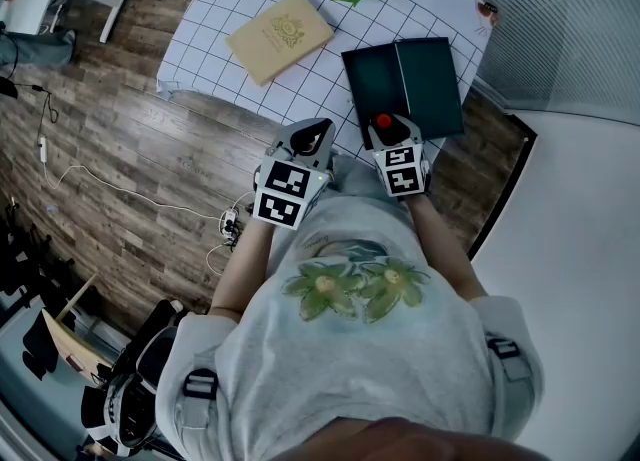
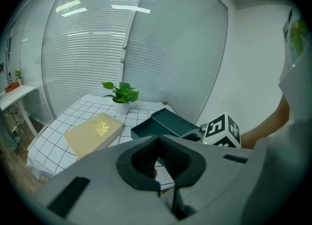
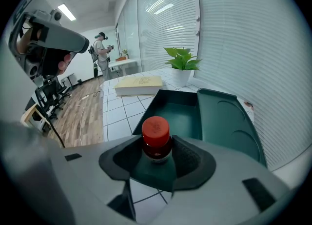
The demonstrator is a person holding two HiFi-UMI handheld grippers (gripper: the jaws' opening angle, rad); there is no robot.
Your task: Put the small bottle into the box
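Checking the head view: your right gripper [image 1: 398,139] carries the small bottle [image 1: 383,122], red cap up, at the near edge of the open dark-green box [image 1: 372,84] on the gridded counter [image 1: 230,9]. Your left gripper [image 1: 305,144] hangs just beside it.

Left gripper view: jaws together, nothing between them. The box [image 2: 163,124] lies ahead and to the right.

Right gripper view: jaws clamped on the bottle [image 3: 156,141] below its cap, bottle upright. The box's tray [image 3: 183,116] is directly ahead, with the lid [image 3: 229,126] lying open on the right. The bottle is not yet inside.

Judgement: clear the near wall, keep the bottle vertical, lower it until the base seats on the tray floor, then part the jaws. Keep the left gripper out of the way.
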